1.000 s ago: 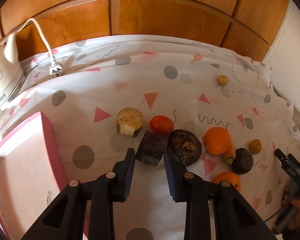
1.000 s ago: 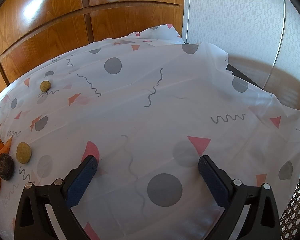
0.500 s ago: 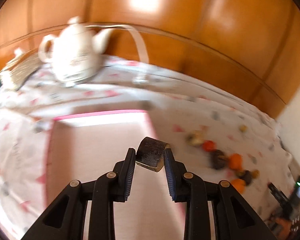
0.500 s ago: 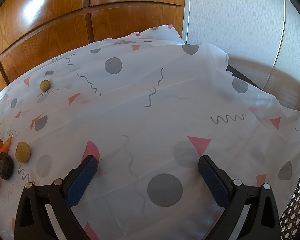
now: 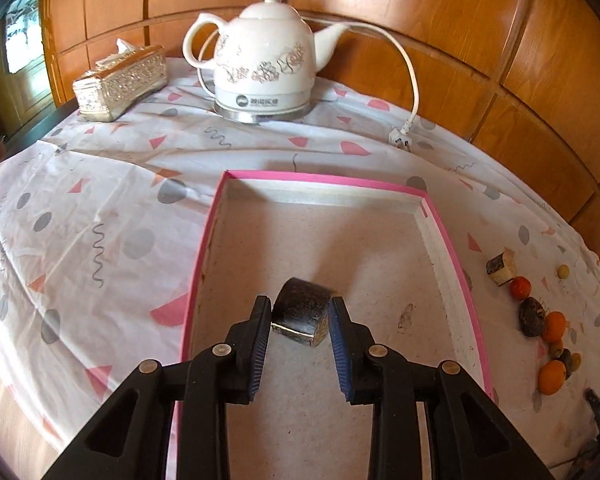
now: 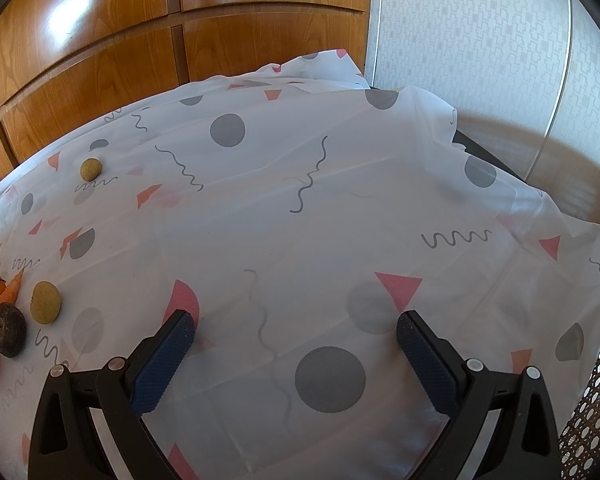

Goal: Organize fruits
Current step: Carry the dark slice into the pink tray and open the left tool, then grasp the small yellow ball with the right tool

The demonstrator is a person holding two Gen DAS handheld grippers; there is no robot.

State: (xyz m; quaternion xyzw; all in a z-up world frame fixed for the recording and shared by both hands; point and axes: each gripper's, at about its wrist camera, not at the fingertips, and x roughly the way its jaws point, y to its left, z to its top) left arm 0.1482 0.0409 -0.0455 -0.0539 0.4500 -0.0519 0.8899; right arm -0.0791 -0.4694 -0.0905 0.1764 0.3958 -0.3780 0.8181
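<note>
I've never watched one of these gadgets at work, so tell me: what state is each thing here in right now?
Left tongs: shut on the dark fruit chunk.
Dark fruit chunk: held above the tray floor.
Pink-rimmed tray: nothing lying in it.
Right tongs: open, holding nothing.
Kettle: upright, lid on.
Kettle plug: unplugged, lying on the cloth.
Tissue box: tissue sticking out.

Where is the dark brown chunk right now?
In the left wrist view, the dark chunk sits clamped in the left gripper, over the pink-edged tray.

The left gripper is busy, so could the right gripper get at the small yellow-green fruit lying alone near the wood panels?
Probably yes: the right gripper stands open with only bare tablecloth between it and the small yellow-green fruit.
</note>
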